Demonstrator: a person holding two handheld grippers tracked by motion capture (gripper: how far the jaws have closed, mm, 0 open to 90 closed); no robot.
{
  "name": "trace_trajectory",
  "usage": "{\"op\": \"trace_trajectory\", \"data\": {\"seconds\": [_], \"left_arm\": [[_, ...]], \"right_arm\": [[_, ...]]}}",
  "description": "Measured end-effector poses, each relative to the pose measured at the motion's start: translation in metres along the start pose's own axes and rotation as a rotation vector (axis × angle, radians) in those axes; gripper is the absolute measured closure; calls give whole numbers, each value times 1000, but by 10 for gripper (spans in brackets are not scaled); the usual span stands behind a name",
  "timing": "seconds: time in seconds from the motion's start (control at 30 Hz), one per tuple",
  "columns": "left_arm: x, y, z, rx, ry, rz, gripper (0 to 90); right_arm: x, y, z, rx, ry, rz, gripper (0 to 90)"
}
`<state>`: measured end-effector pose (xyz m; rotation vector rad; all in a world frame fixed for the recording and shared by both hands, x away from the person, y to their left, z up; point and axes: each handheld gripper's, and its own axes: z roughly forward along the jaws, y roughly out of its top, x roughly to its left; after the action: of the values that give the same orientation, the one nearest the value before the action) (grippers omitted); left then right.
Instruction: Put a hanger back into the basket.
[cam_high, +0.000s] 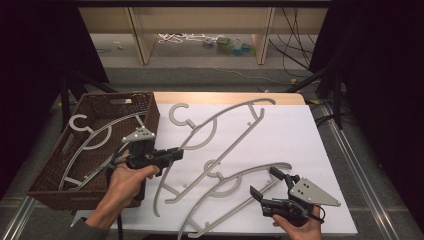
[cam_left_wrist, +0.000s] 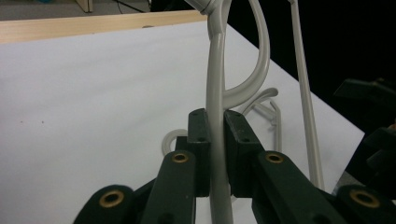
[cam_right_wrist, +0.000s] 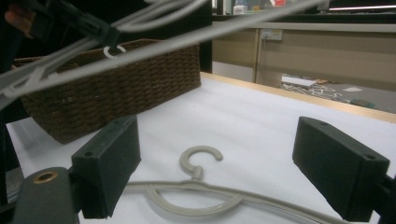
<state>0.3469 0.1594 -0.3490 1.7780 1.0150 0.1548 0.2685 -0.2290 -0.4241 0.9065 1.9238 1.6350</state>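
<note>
My left gripper (cam_high: 174, 154) is shut on the arm of a grey plastic hanger (cam_high: 235, 107), just right of the basket. In the left gripper view its pads (cam_left_wrist: 198, 135) pinch that hanger's arm (cam_left_wrist: 215, 88), and the hanger is lifted off the white sheet. A second grey hanger (cam_high: 240, 173) lies flat on the sheet at the front. My right gripper (cam_high: 266, 182) stands open beside its lower bar. In the right gripper view the jaws are wide apart, with that hanger's hook (cam_right_wrist: 185, 161) on the sheet ahead of them, untouched.
A brown wicker basket (cam_high: 150, 117) stands at the table's left with a third hanger (cam_high: 90, 132) inside. It also shows in the right gripper view as the basket (cam_right_wrist: 116, 79). The white sheet (cam_high: 300, 140) covers the table. Cables and shelf legs are on the floor beyond.
</note>
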Motion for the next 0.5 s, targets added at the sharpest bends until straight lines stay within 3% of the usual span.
{"op": "trace_trajectory", "data": {"seconds": [0.2,0.3,0.37,0.5], "left_arm": [[9,17,-25,-29,42,19,817],[19,25,-40,-33,98,40,818],[24,27,-45,-41,111,37,818],[42,33,-63,-51,181,34,818]], "right_arm": [[0,0,0,-4,-4,-2,160],[-1,0,0,-5,-7,-1,160],[-1,0,0,-2,-8,-6,160],[0,0,1,-5,-10,-3,160]]}}
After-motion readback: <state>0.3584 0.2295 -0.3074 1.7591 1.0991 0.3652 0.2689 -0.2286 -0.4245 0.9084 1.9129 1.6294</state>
